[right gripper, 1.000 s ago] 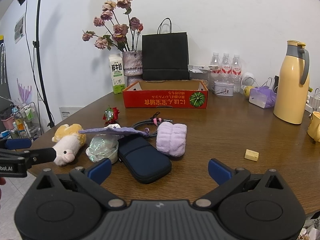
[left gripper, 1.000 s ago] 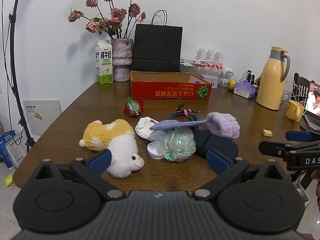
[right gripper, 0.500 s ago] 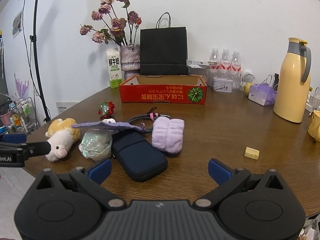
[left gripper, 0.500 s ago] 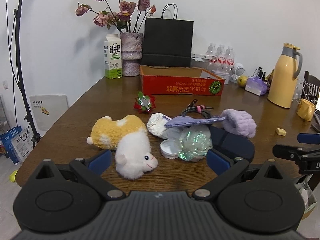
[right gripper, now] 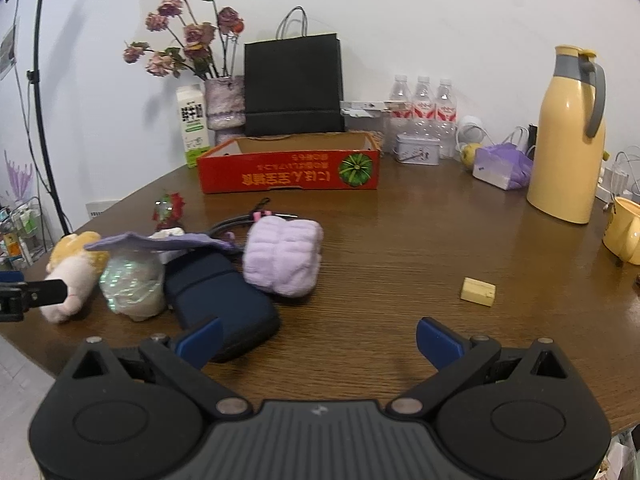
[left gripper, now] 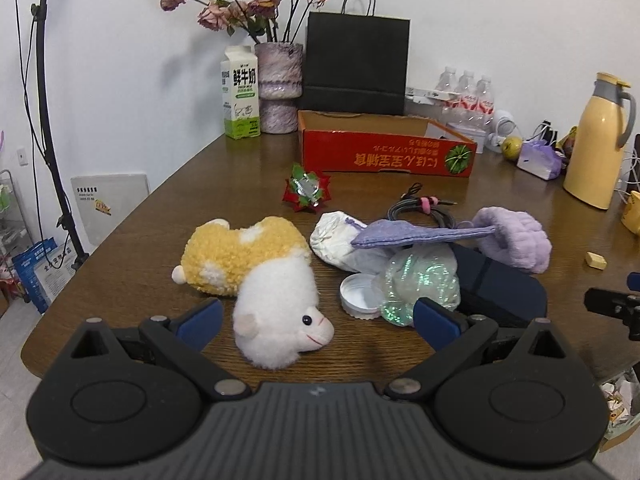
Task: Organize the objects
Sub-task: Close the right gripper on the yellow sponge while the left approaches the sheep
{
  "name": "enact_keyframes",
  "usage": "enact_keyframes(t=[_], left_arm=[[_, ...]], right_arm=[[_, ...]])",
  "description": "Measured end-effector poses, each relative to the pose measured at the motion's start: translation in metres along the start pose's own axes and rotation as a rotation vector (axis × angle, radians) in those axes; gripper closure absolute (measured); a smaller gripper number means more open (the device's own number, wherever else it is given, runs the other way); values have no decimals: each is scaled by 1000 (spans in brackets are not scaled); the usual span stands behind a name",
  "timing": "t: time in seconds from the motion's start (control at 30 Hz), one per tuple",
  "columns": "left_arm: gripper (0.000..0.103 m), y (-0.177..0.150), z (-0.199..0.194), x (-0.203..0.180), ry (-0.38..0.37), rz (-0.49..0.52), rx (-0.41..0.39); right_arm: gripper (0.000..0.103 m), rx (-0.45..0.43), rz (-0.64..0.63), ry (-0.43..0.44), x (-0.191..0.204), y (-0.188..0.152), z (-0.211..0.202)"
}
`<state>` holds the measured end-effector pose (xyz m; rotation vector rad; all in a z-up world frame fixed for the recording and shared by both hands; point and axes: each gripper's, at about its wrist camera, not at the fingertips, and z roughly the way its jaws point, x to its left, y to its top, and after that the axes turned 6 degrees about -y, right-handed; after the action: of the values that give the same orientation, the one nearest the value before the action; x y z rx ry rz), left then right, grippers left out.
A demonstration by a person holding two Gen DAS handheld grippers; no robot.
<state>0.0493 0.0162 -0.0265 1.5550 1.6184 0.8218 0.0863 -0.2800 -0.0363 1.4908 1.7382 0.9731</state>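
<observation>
Plush toy [left gripper: 264, 280] lies on the wooden surface [left gripper: 224, 184] between the wide-open, empty left tongs [left gripper: 316, 318]; right tongs [right gripper: 318, 340] likewise gape empty.

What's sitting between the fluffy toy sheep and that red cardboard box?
A small red-and-green foil ornament lies between the toy sheep and red box, clearest in the left wrist view.

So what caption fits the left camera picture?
Open left hand-held gripper faces a plush sheep among clutter on a wooden table.
</observation>
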Motion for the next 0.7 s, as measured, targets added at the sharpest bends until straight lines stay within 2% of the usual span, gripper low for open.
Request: enact_keyframes(t=[0.47,0.7], left_arm=[[0,4,24,-3,76,-15,17],[0,4,31,-3,116,-57,15]], right_arm=[[0,-12,-51,-65,-44,3,38],[0,-12,-89,-105,-73,6,62]])
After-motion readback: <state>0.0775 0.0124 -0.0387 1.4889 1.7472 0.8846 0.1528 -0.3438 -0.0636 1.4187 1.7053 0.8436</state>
